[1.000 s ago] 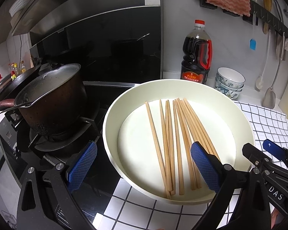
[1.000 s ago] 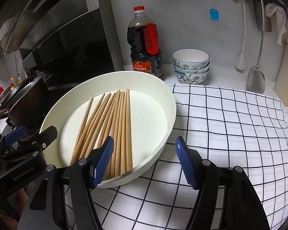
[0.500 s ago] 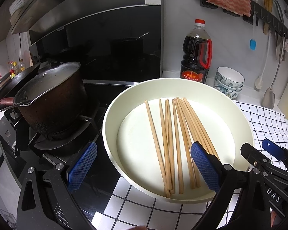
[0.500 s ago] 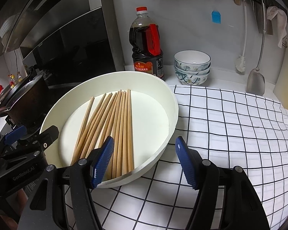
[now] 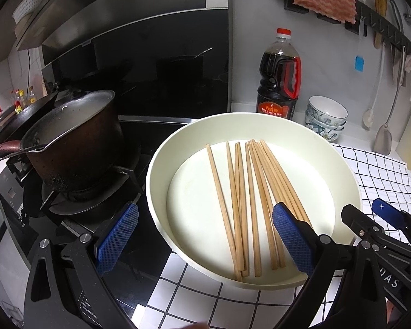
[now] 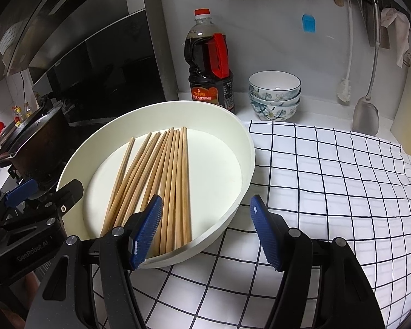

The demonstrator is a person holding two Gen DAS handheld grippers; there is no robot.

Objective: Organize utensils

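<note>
**Chopsticks lying lengthwise ahead of both sets of jaws**

While both jaws are standing spread and empty, the chopsticks are lying fanned in the white basin at the bench's stove-side edge, long axes running away from the grippers. The right gripper is hovering nearer their near ends; the left gripper is straddling the basin's rim. Nothing is differing from the earlier frames.

Both cameras ride behind a claw and tilt down, close over the bench. The left view faces the white basin from the stove side, the right view from the checked cloth side. Both share basin, chopsticks and sauce bottle.
</note>
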